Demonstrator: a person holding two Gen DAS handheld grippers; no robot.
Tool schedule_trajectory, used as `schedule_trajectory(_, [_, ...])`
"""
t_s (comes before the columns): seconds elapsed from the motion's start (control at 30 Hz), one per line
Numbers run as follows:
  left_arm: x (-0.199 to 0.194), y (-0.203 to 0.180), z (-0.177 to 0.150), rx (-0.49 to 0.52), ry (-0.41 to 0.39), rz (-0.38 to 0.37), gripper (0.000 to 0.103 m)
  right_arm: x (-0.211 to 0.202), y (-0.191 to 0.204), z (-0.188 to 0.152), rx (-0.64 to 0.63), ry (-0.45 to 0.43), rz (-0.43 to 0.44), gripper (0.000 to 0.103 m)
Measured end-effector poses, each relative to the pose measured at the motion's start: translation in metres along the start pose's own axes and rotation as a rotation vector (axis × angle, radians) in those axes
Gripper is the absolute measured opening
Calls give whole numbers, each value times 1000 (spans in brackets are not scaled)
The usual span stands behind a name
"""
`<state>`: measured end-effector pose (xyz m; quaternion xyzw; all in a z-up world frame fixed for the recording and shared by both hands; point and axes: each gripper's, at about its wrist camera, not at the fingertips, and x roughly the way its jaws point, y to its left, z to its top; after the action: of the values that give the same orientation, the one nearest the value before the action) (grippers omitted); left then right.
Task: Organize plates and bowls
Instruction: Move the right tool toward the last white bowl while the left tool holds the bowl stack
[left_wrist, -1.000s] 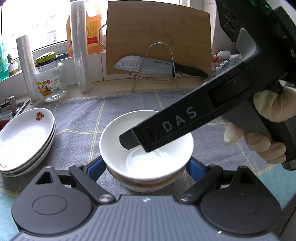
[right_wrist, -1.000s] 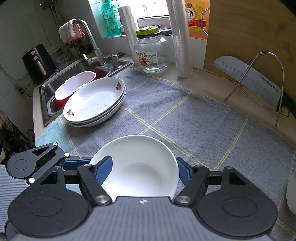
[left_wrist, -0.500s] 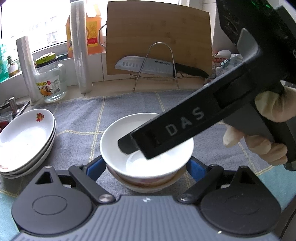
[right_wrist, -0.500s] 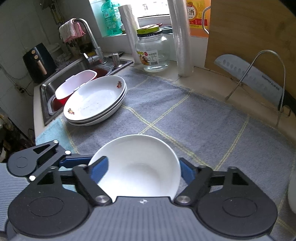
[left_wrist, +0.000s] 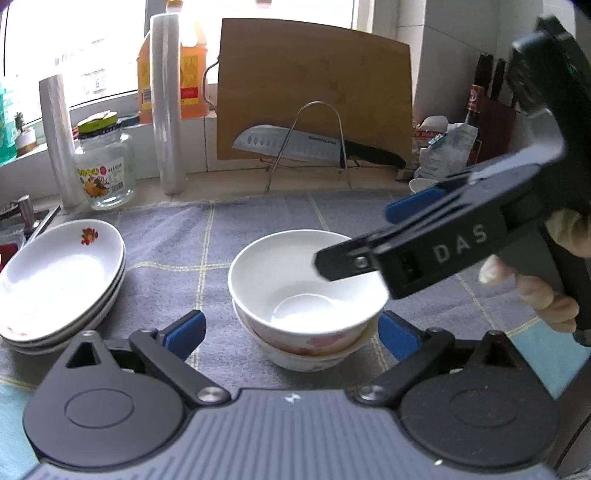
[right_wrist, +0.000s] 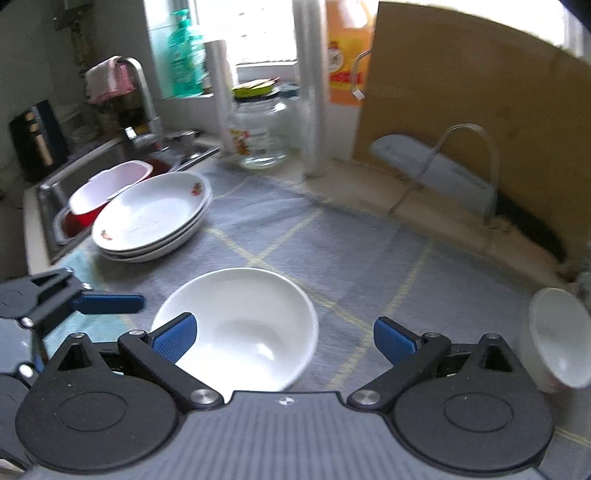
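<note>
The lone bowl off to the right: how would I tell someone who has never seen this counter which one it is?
Start at the cutting board leaning at the back, then come down to the cloth's right edge. The lone bowl sits there tipped on its side, apart from the nested bowls and the plates by the sink.

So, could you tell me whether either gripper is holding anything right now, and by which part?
Nothing is held. Both the left gripper and the right gripper are opening, their pads clear of the stacked bowls.
</note>
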<state>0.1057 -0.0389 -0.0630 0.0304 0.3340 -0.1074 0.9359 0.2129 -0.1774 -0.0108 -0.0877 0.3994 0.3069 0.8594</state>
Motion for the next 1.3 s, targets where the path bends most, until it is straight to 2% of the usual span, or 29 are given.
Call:
schedule_trajectory(0.3, [-7, 0, 11, 73, 1, -116, 99, -38, -15, -16, 133, -58, -178, 103])
schedule_trajectory(0.63, [-4, -23, 24, 203, -14, -307, 100, -83, -31, -54, 311, -39, -403, 103])
schedule_trajectory(0.83, [2, -45, 29, 258, -21, -357, 100, -103, -48, -74, 379, 8, -545, 103])
schedule_trajectory(1.0, [9, -61, 33, 260, -16, -351, 100, -104, -71, -88, 433, 25, -535, 103])
schedule_trajectory(1.3, [40, -108, 43, 203, 24, -270, 100, -103, -125, -98, 385, 56, -465, 103])
